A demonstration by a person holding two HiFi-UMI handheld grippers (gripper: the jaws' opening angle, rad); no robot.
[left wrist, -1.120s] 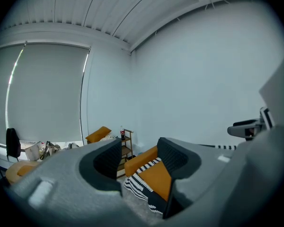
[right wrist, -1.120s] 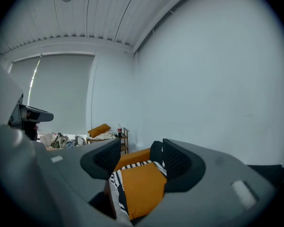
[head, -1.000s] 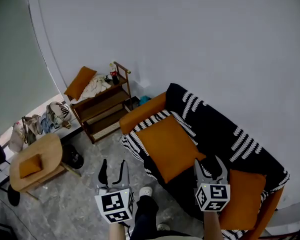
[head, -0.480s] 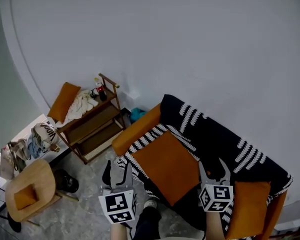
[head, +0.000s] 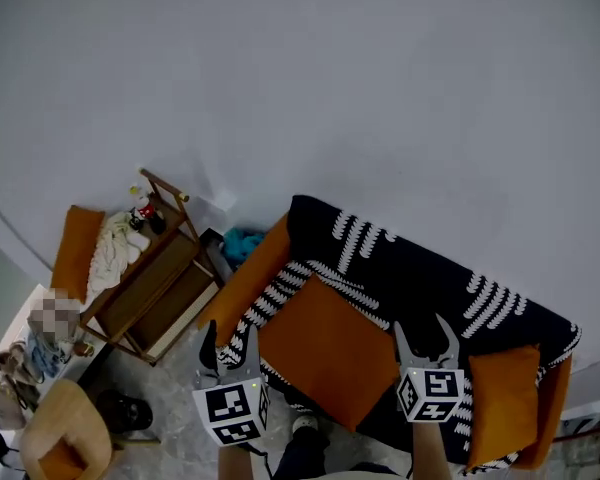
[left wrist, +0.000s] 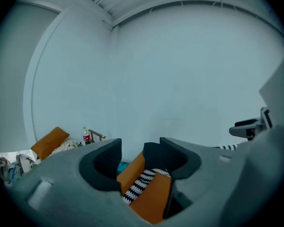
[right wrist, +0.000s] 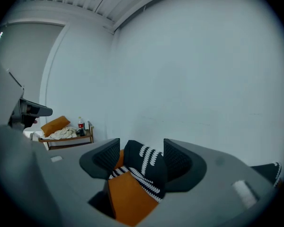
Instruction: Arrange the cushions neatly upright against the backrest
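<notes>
**Poised at the sofa front, both claws empty**

Holding the left claw (head: 228,344) in front of the sofa (head: 420,278), near its left armrest (head: 245,283), jaws spread and gripping nothing. Holding the right claw (head: 422,334) over the middle of the seat, just beside the right edge of the big orange cushion (head: 325,353). Opening its jaws wider at this moment, framing only that cushion and the black-and-white throw (head: 355,238) farther off between them, touching neither. Probably carrying both claws wide like this to take the big cushion by two opposite edges and tip it up.

Finding that cushion flat on the seat, broad face turned to the ceiling rather than out into the room. Showing one edge running alongside the backrest (head: 500,308) but not leaning on it, with the nearest corner reaching toward the seat's front edge. Looking close to square, the slightly longer side seeming to run along the sofa's length. Needing, on this reading, a turn up about its rear edge to stand against the backrest.

Noting a second orange cushion (head: 500,403) at the far right end, long axis running front to back beside the right armrest. Lying flat or propped up, not possible to tell. Well off to the left, a wooden shelf rack (head: 150,288) carrying a third orange cushion (head: 77,251).
</notes>
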